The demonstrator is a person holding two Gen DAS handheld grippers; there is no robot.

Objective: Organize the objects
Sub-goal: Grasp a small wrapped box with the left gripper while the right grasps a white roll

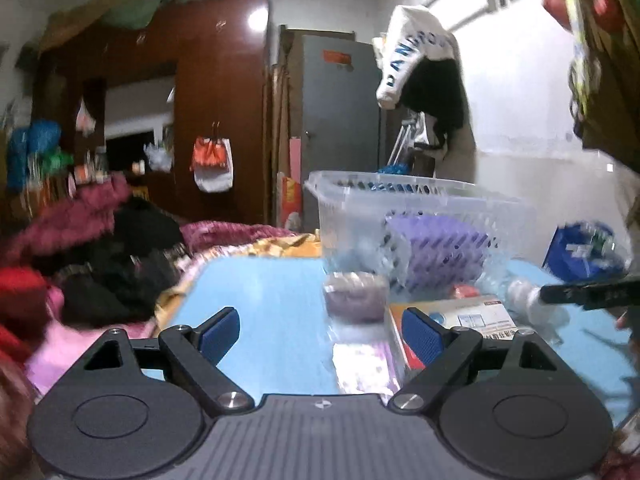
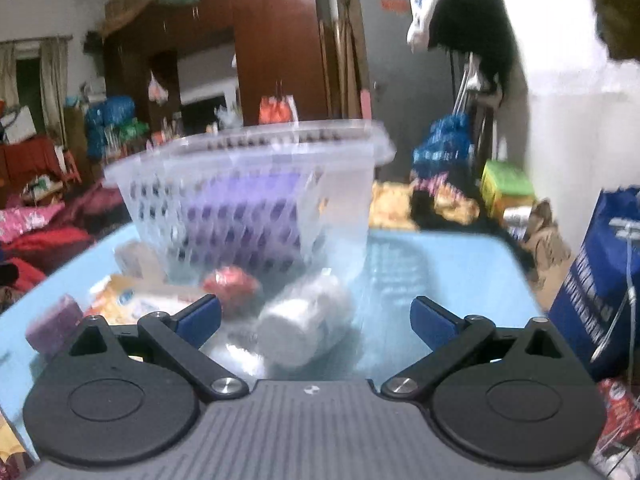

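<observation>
Both grippers hover low over the light blue tabletop (image 2: 460,272), each with its blue-padded fingers spread wide and gripping nothing. Nearest the right gripper (image 2: 316,320) lies a white cylindrical plastic bottle (image 2: 304,320) on its side, directly between and just ahead of the fingers, apart from both pads. Just beyond it sits a small red rounded object (image 2: 230,286); the blur hides what it is.

Ahead of the left gripper (image 1: 320,338), a flat pale packet with purple print (image 1: 362,364) lies on the tabletop between the fingers. Just beside the right finger rests a white and orange rectangular cardboard box (image 1: 468,314). Beyond the packet stands a small purple round tub (image 1: 354,296), near the middle of the tabletop.

Farther back, toward the far edge of the tabletop, stands a clear plastic basket with perforated walls (image 1: 360,216), and a purple bundle (image 1: 440,248) shows through its side. Past the far left edge, a bed piled with dark and maroon clothes (image 1: 120,240) fills the background.
</observation>
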